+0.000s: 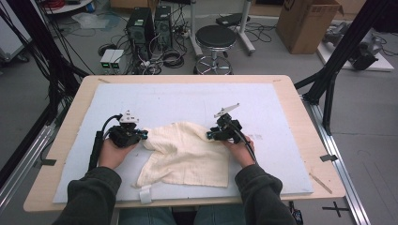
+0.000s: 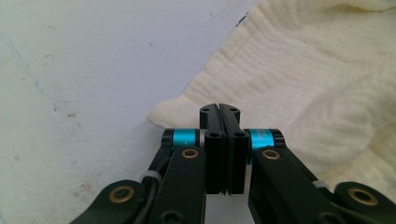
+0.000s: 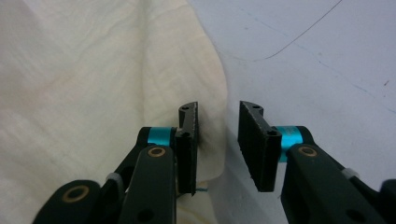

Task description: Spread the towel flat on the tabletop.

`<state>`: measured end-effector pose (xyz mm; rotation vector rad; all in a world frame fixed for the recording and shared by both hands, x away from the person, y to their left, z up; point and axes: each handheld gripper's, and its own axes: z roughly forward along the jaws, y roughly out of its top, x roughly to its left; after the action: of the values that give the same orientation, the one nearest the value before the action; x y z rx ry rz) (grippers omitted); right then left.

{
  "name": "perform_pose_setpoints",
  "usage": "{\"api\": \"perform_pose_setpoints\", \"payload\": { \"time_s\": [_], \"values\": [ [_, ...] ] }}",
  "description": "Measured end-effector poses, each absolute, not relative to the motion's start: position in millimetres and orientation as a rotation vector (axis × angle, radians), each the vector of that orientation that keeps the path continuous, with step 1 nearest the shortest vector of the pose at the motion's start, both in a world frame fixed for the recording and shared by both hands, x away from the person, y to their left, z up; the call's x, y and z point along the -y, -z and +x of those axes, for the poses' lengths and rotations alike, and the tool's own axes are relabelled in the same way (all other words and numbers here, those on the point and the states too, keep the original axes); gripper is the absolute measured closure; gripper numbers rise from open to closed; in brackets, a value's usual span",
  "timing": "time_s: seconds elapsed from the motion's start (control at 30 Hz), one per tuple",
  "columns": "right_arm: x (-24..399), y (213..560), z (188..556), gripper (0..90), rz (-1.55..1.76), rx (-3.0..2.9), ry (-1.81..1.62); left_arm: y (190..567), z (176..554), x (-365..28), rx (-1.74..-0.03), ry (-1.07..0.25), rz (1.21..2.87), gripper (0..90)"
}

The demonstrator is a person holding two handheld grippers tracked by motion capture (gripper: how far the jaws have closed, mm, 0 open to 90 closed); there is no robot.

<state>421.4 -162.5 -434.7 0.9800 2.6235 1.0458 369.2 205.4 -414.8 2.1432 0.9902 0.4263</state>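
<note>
A cream, crinkled cloth (image 1: pixel 185 152) lies rumpled on the white mat (image 1: pixel 187 98) between my two hands. My left gripper (image 1: pixel 144 135) sits at the cloth's left corner with its jaws pressed together. In the left gripper view its tips (image 2: pixel 219 108) lie over the cloth's (image 2: pixel 303 70) edge, and no fabric shows between the pads. My right gripper (image 1: pixel 209 135) is at the cloth's upper right edge. In the right gripper view it (image 3: pixel 218 109) stands open, with a fold of cloth (image 3: pixel 93 70) lying against the left jaw and partly in the gap, not pinched.
The mat covers a wooden table (image 1: pixel 307 122). Beyond the table's far edge stand a black stool (image 1: pixel 215 40), computer towers (image 1: pixel 141 28) with cables, and a cardboard box (image 1: pixel 307 23). Black frame posts (image 1: pixel 331 89) rise to the right.
</note>
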Motion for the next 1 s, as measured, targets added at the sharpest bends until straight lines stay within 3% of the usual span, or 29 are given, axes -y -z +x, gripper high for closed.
{"api": "perform_pose_setpoints", "payload": {
  "time_s": [0.2,0.53,0.77,0.83,0.87,0.9,1.0],
  "values": [
    [168.1,435.6,425.9,84.6,0.982,-2.66,-1.102,416.2,370.8,-205.2,-0.998,-0.425,2.136,88.5],
    [179.7,407.3,419.3,85.1,0.912,-2.563,-1.119,410.7,381.2,-206.4,-1.032,-0.44,2.045,88.7],
    [192.6,383.4,438.7,85.4,0.883,-2.482,-1.024,404.9,412.8,-197.5,-1.088,-0.519,1.959,88.7],
    [197.4,374.7,456.1,81.8,0.942,-2.409,-1.008,399.5,428.2,-192.6,-1.143,-0.58,1.9,85.6],
    [199.6,371.6,462.7,76.7,0.983,-2.366,-0.991,396.3,436.4,-189.6,-1.183,-0.627,1.881,74.2],
    [203.1,367.9,471.7,73.6,1.021,-2.339,-0.983,394.7,441.2,-189.9,-1.187,-0.593,1.882,69.1],
    [208.7,365.3,474.8,67.4,1.021,-2.342,-1.01,397.6,441.1,-191.4,-1.175,-0.564,1.917,68.5]
  ]
}}
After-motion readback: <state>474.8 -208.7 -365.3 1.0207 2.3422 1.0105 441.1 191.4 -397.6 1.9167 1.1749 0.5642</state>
